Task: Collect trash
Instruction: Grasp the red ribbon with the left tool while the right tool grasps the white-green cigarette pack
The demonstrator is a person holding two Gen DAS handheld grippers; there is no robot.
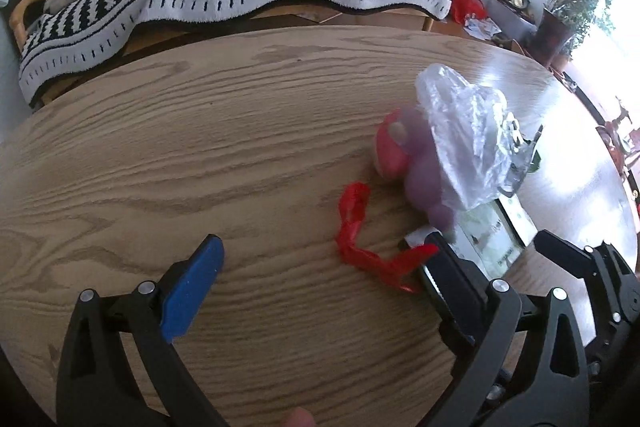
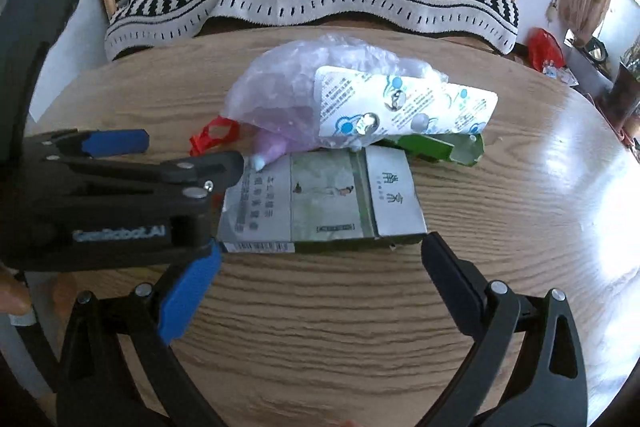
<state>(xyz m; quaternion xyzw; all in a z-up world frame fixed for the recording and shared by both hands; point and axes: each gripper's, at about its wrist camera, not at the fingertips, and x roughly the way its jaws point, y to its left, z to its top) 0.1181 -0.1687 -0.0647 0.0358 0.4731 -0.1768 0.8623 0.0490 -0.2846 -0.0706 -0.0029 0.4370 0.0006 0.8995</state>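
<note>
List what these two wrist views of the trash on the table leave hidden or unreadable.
- Flattened carton: print blurred in right wrist view; left claw covers most of it in left wrist view.
- Clear plastic bag: contents hazy through film.
- Blister pack: text too small.
- Green box: mostly hidden under the blister pack.

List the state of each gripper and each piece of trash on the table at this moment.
left gripper: open, holding nothing
right gripper: open, holding nothing
flattened carton: lying flat on table
clear plastic bag: crumpled
blister pack: resting on the pile, some pockets punched out
red strip: twisted, loose
green box: torn open
</note>
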